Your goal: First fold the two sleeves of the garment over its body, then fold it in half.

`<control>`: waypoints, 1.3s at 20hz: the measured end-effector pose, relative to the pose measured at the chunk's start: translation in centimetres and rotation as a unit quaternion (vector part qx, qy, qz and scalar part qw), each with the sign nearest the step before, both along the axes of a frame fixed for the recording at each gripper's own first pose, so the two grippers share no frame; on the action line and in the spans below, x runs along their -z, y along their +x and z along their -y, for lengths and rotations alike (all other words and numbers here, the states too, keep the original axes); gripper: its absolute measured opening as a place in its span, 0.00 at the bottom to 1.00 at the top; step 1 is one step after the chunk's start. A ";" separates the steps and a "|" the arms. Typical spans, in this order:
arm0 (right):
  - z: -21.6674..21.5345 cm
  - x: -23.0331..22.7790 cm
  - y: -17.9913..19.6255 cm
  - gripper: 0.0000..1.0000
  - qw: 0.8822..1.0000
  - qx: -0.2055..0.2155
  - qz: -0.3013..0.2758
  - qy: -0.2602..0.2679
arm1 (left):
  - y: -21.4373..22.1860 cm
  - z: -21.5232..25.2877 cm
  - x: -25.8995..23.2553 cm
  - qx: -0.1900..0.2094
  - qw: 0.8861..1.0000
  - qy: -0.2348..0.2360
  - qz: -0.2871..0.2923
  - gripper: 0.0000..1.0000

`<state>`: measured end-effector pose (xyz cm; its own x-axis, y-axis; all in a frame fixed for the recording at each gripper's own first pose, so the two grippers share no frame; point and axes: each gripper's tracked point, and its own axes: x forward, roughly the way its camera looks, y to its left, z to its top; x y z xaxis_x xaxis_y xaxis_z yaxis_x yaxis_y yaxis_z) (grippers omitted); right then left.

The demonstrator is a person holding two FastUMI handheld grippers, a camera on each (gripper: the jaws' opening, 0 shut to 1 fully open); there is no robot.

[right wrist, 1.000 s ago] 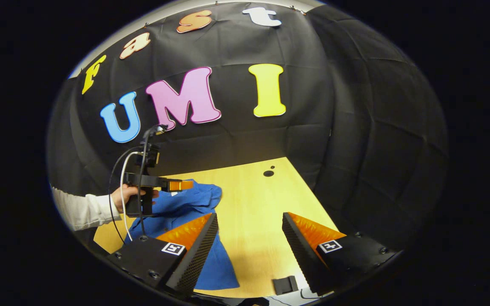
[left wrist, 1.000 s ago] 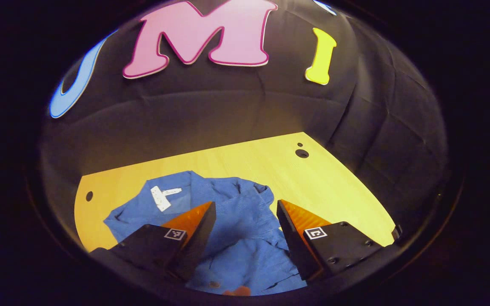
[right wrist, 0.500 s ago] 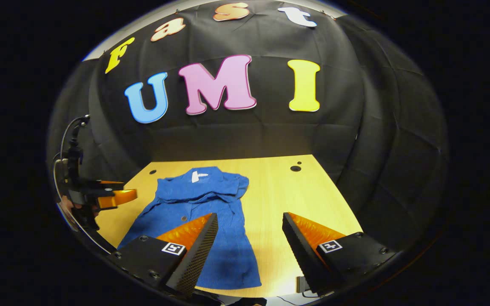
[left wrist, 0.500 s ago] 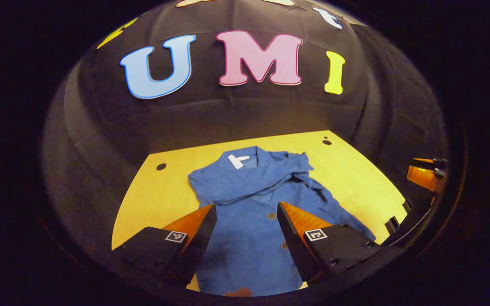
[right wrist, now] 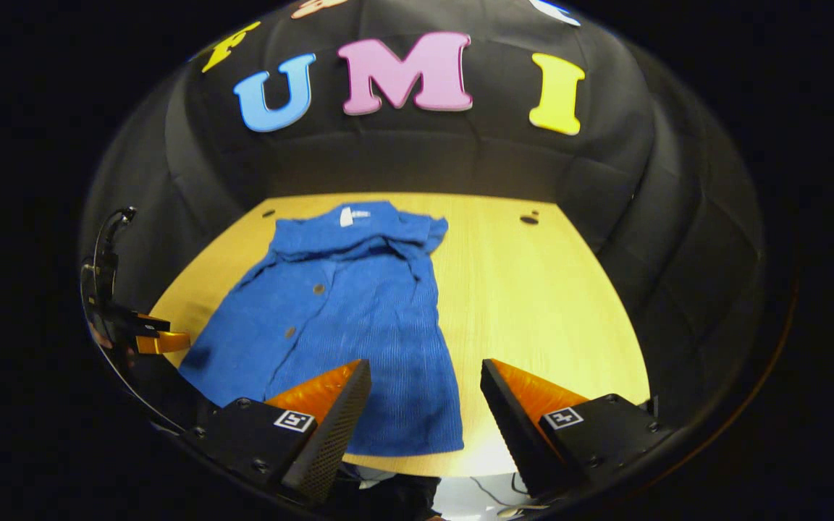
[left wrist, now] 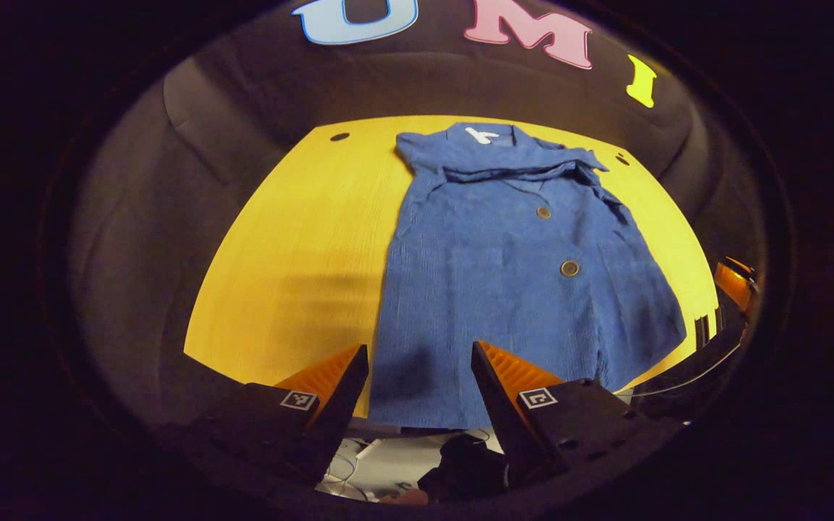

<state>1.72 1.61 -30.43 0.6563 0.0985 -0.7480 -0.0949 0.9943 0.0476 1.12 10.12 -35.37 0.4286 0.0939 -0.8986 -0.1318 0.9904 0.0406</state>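
A blue buttoned garment lies flat on the yellow wooden table, collar at the far end, hem at the near edge, both sleeves folded across its chest. In the right gripper view the garment lies left of centre. My left gripper is open above the hem's left part, holding nothing. My right gripper is open over the hem's right corner, also holding nothing. The left gripper shows at the left edge of the right gripper view, and the right gripper at the right edge of the left gripper view.
The black cloth wall closes the table's far end and sides. Small dark holes mark the tabletop's far corners. Bare tabletop lies right of the garment. Below the table's near edge are cables and dark items.
Both grippers have pulled back from the collar end towards the near edge and tilted down. The garment now lies flat with both sleeves folded in.
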 end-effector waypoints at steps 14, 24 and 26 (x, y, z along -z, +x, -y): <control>2.0 8.4 -3.2 0.99 0.979 0.016 -0.202 -0.024 | -1.9 -0.6 5.0 -0.038 0.988 -0.040 -0.145 0.84; 1.0 11.0 -3.4 0.99 0.967 0.003 -0.254 -0.033 | -2.0 -0.6 5.4 -0.035 0.985 -0.056 -0.161 0.83; 0.3 11.2 -3.7 0.99 0.964 -0.003 -0.264 -0.030 | -1.8 -0.3 5.5 -0.035 0.985 -0.059 -0.159 0.81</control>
